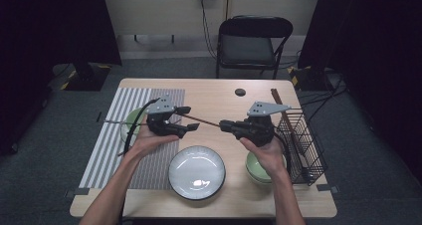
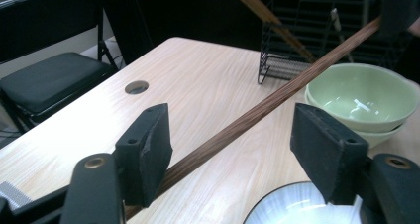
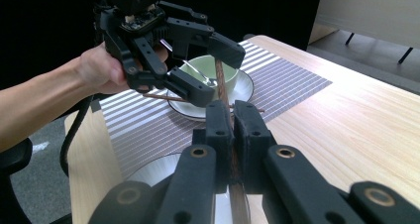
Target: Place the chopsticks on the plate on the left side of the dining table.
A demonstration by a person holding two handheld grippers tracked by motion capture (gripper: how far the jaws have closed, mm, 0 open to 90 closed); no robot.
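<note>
Chopstick (image 1: 205,120): long axis left–right above tabletop (image 1: 219,95). Right gripper (image 1: 223,125) fingers clamped on its right end; left gripper (image 1: 191,118) fingers apart, straddling its left end.

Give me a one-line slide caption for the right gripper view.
Right tool shut on a wooden chopstick, passing it between the open left tool above a striped placemat.

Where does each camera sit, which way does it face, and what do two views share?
High view: above the person's side, looking forward and down on the table; both forearms and claws show.
Left gripper view: on the left claw, facing the wire rack; its open jaws show.
Right gripper view: on the right claw, facing the striped mat; its shut jaws show.
All share the chopstick.
</note>
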